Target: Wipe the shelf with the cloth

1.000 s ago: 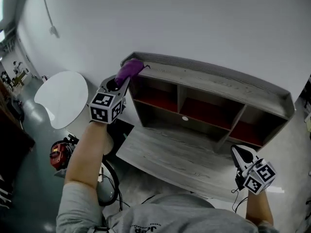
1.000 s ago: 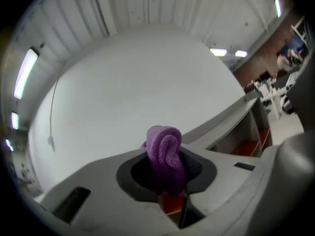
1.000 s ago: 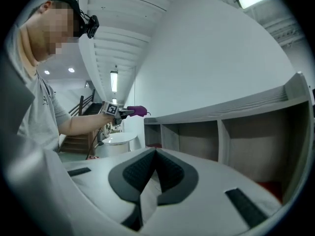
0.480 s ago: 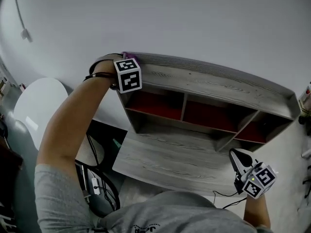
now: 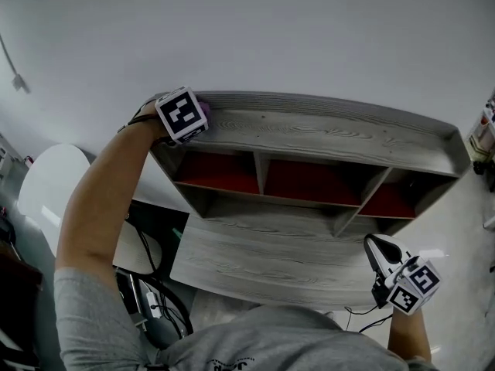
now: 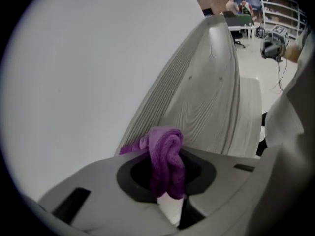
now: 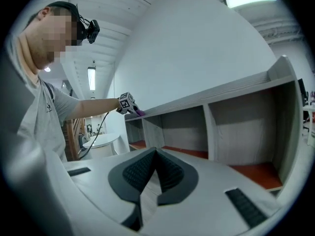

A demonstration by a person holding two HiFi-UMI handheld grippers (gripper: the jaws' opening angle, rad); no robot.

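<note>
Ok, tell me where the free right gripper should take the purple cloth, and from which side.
Probably the bunched fold of the purple cloth that sticks out past the left gripper, whose jaws are shut on it, onto the shelf top. Come along that top from its open right side: the wall stands behind it and the left gripper covers its near end.

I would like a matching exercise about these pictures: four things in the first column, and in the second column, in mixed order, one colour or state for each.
Column one
1. cloth
2. right gripper
3. shelf compartment floors
4. round table

Column two
A. white
B. fingers shut, holding nothing
C. purple, pinched in the left gripper
D. red

Pairs: 1-C, 2-B, 3-D, 4-A.
</note>
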